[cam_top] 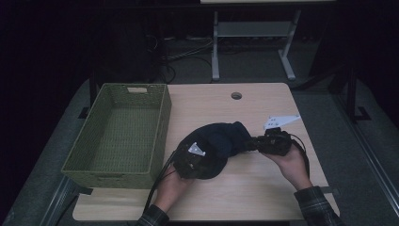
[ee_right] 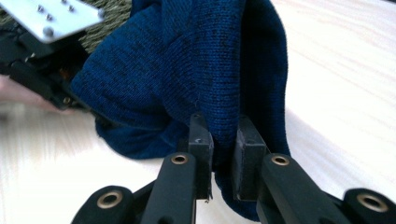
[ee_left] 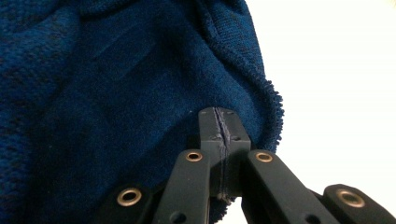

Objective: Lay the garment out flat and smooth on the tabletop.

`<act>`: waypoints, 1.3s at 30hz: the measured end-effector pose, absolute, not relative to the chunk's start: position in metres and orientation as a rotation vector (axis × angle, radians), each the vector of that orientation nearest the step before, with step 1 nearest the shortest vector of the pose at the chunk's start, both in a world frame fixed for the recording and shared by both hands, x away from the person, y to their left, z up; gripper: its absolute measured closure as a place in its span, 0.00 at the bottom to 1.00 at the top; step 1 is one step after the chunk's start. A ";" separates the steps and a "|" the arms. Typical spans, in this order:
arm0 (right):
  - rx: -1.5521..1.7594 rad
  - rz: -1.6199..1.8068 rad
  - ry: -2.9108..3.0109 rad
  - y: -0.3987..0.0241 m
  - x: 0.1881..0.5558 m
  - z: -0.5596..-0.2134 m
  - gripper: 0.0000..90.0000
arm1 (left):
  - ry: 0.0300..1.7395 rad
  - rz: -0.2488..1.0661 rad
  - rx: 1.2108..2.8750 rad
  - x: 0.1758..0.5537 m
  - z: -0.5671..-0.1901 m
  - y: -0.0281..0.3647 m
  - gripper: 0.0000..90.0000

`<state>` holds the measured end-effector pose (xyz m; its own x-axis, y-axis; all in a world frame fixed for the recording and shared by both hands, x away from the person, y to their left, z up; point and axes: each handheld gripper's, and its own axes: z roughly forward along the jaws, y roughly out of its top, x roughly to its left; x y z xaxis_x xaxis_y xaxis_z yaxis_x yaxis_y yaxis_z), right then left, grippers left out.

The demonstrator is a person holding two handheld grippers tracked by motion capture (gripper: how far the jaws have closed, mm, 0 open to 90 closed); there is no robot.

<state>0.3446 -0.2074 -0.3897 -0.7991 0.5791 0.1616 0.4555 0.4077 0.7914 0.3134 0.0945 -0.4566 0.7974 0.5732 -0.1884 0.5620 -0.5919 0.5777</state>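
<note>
A dark blue knit hat (cam_top: pixel 221 139) lies bunched on the wooden table (cam_top: pixel 263 193), right of the basket. My left gripper (cam_top: pixel 195 157) rests on the hat's near-left part. In the left gripper view its jaws (ee_left: pixel 219 128) are pressed together, with a thin strip of the hat's edge (ee_left: pixel 116 93) pinched between them. My right gripper (cam_top: pixel 251 143) comes in from the right. Its pads (ee_right: pixel 223 140) are shut on a raised fold of the hat (ee_right: pixel 196 60), which rises off the table there. The left gripper's grey plate (ee_right: pixel 51 16) sits at the top left of the right gripper view.
A green woven basket (cam_top: pixel 162 127) stands on the table's left side with nothing visible inside. A round cable hole (cam_top: pixel 236 95) is near the far edge. A white desk frame (cam_top: pixel 216 47) and cables stand on the dark floor beyond.
</note>
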 end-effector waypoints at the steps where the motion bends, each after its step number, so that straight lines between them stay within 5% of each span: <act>1: 0.927 1.342 2.515 -0.206 0.347 -0.388 0.89 | 0.838 0.023 2.340 0.313 -0.457 0.094 0.99; 39: 1.005 1.227 2.409 -0.159 0.468 -0.332 0.90 | 0.827 -0.012 2.348 0.317 -0.457 0.098 1.00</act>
<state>0.4683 -0.1585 -0.3322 -0.7286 0.6804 0.0792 0.4640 0.4052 0.7877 0.3169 0.0978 -0.4571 0.8018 0.5594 -0.2101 0.5655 -0.5967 0.5693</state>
